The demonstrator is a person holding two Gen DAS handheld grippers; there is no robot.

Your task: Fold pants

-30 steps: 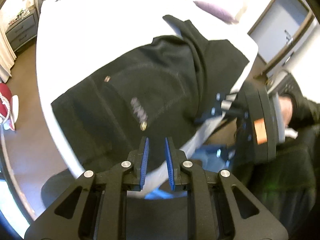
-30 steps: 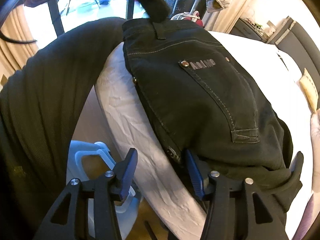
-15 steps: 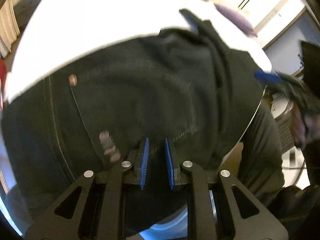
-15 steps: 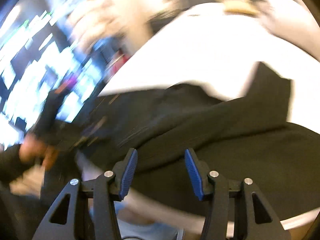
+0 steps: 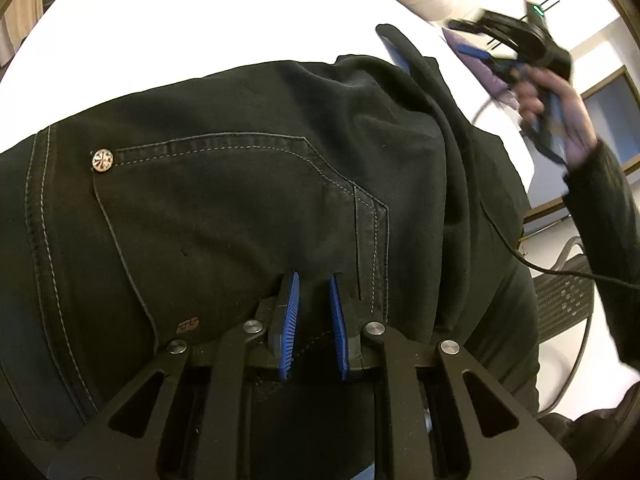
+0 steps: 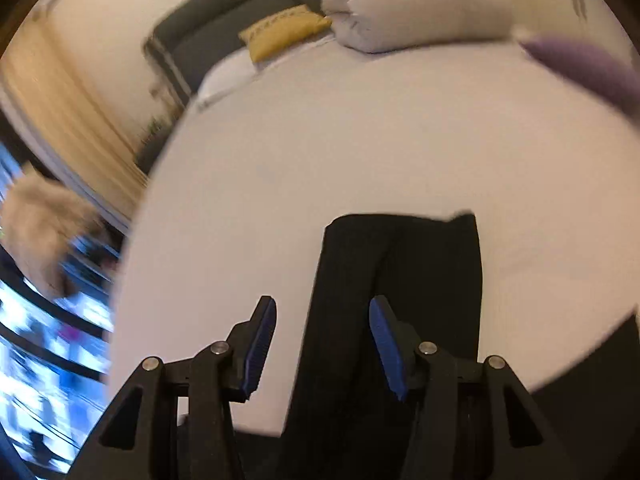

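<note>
Black jeans [image 5: 248, 208] on the white bed [image 5: 200, 20], seat end filling the left-wrist frame, leg end low-centre in the right-wrist frame.
Their long axis seems to run from the pocketed seat at lower left toward the folded legs [image 6: 404, 276] at upper right, hems pointing to the pillows [image 6: 408, 4]. The left gripper [image 5: 313, 312] hangs over the back pocket [image 5: 224, 216], jaws nearly together with a narrow gap and nothing between them; the right gripper [image 6: 322, 344] has jaws spread, empty, above the leg end. To fold well, pinch both layers at the hem squarely, keeping the edges aligned.
</note>
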